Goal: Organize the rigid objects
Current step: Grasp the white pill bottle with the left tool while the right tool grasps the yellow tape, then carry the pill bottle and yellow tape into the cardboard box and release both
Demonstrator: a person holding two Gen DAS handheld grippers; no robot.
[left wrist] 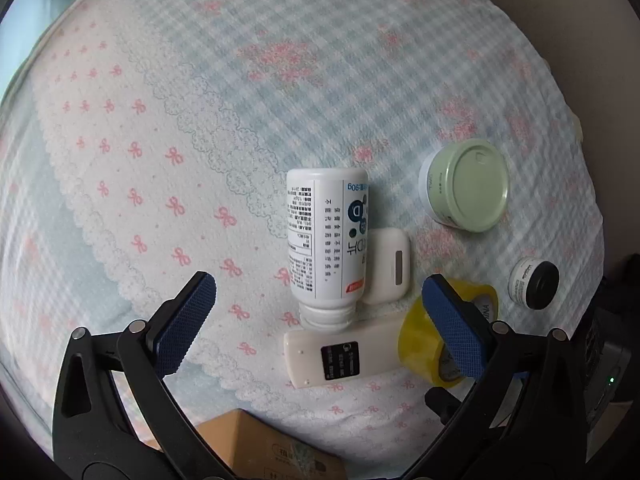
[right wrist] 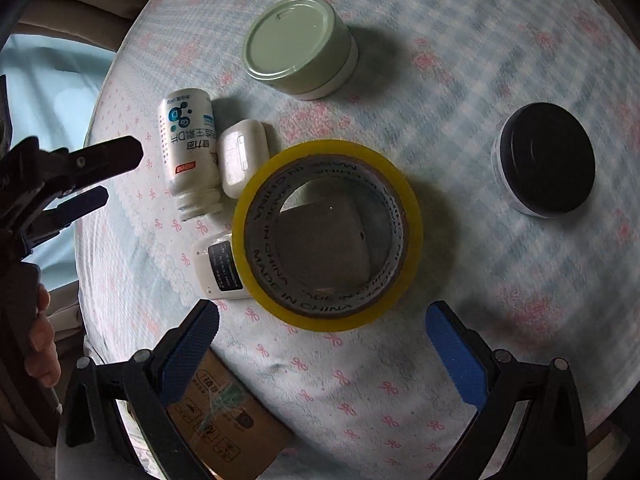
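A white pill bottle (left wrist: 326, 240) lies on its side on the patterned cloth, with no cap on. A white earbud case (left wrist: 388, 266) touches it, and a white remote-like device (left wrist: 340, 354) lies below them. A yellow tape roll (left wrist: 424, 344) rests partly on that device, shown large in the right wrist view (right wrist: 328, 236). A green-lidded tin (left wrist: 466, 184) and a small black-lidded jar (left wrist: 534, 284) stand to the right. My left gripper (left wrist: 320, 320) is open above the bottle and device. My right gripper (right wrist: 322, 344) is open just short of the tape roll.
A brown cardboard box (left wrist: 264, 448) sits at the near edge of the cloth-covered surface (left wrist: 160, 120), also in the right wrist view (right wrist: 224, 412). The left gripper (right wrist: 102, 178) and a hand appear at the left of the right wrist view.
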